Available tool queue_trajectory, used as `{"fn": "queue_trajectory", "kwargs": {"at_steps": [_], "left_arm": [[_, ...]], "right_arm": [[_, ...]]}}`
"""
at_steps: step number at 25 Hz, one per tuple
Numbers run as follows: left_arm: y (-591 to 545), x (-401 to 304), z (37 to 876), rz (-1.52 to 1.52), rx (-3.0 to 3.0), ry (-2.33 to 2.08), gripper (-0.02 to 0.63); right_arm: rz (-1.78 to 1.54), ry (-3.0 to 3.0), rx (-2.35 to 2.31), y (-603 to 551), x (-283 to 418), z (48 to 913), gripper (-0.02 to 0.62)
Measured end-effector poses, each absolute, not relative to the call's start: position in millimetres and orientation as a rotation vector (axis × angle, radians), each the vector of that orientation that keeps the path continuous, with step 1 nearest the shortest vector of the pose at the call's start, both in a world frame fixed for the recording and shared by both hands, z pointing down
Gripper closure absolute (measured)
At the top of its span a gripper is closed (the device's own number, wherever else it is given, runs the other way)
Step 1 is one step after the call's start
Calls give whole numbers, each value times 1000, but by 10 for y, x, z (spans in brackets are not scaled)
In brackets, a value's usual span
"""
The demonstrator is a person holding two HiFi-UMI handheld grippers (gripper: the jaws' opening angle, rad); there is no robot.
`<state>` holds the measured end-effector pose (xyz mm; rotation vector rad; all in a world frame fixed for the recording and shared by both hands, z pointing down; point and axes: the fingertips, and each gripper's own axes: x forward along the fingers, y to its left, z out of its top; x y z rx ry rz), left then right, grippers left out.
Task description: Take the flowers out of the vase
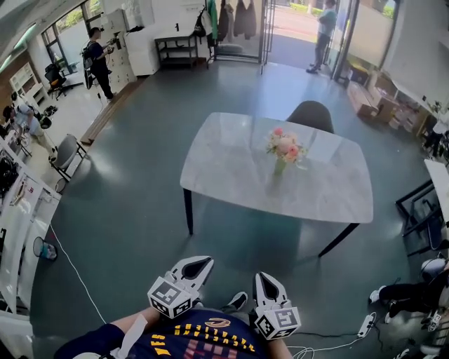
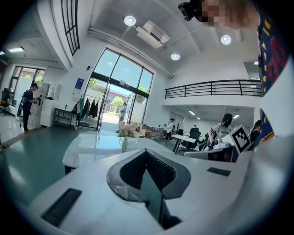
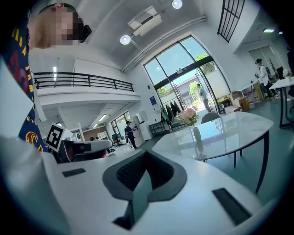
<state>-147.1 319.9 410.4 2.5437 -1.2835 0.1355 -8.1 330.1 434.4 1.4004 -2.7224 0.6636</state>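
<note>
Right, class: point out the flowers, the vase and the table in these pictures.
flowers [image 1: 285, 146], head view, on the pink blooms.
vase [image 1: 280, 167], head view, on its pale body.
table [image 1: 224, 163], head view, on the bare top left of the vase.

The person wears a dark navy shirt [image 1: 203, 336] printed with rows of small yellow marks, a red and yellow oval emblem and red lettering. A white strap [image 1: 133, 331] crosses its front, and a black camera [image 2: 187, 10] sits on the head. The left gripper [image 1: 200, 265] and the right gripper [image 1: 265, 284] look alike: each is a smooth white shell tapering to a point, with a dark grey hollow around ribbed black pads [image 2: 161, 170], flat black rectangular insets [image 2: 62, 206] and a white cube [image 1: 168, 298] bearing black square markers.
</note>
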Motion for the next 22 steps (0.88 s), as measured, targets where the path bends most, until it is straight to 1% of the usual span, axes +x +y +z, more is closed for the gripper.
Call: {"fn": "queue_trajectory", "kwargs": {"at_steps": [9,16,22], "left_arm": [[3023,-972,4057,160,2544,-1299,604],[2985,-806,4155,179,2536,-1290,603],[2815,-824,4255,199,2509,-1272,604]], "right_arm": [[687,-2745,1394,3064,394,4338,591],[713,-2727,1390,3046,549,4455,591],[742,-2707,1400,2915,549,4527,591]]}}
